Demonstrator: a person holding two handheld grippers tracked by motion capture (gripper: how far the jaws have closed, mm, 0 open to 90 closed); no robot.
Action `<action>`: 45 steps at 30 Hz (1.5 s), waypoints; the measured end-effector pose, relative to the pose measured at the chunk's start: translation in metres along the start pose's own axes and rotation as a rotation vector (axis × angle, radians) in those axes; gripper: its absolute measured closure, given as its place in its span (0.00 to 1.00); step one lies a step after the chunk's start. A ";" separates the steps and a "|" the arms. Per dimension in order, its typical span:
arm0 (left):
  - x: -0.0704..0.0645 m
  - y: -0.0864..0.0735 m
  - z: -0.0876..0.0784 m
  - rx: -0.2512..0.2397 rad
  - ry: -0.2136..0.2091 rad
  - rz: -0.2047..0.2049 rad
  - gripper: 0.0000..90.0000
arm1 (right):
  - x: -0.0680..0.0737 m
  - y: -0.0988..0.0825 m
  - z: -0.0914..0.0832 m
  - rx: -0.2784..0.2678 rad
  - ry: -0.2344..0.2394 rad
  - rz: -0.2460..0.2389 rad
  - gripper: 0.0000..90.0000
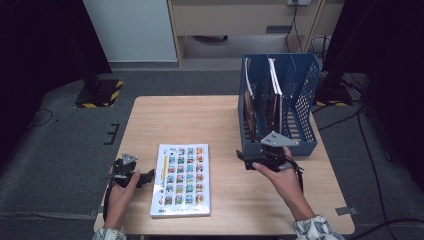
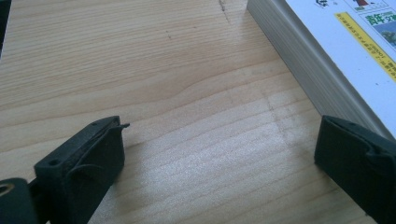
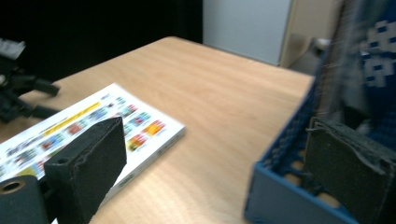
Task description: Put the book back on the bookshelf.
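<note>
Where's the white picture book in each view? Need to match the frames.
High view: the book lies flat at lower centre of the table, just right of the left tongs.
Left gripper view: its page edge and cover corner fill the upper right, beside the right jaw.
Right gripper view: it lies at left, behind the left jaw.
Shared landmark: the light wooden tabletop.
</note>
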State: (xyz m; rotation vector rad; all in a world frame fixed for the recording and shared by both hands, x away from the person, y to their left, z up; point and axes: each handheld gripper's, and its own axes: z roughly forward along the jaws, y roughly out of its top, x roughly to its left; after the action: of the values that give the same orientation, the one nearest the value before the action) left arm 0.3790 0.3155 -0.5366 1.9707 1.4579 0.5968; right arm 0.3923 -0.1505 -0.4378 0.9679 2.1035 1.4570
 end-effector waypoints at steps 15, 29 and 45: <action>0.002 0.003 -0.006 -0.023 -0.011 -0.031 0.07 | 0.040 -0.010 0.031 0.077 0.114 -0.063 0.21; -0.011 0.011 -0.026 -0.096 -0.070 -0.026 0.14 | 0.060 -0.025 0.056 0.168 0.152 -0.141 0.34; -0.035 0.017 -0.032 -0.093 -0.162 0.031 0.39 | 0.061 -0.033 0.075 0.238 0.172 -0.120 0.44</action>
State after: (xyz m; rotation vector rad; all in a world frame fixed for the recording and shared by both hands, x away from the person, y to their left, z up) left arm 0.3590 0.2852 -0.5013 1.9247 1.2814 0.4962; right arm 0.3904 -0.0653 -0.4932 0.8054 2.4577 1.2923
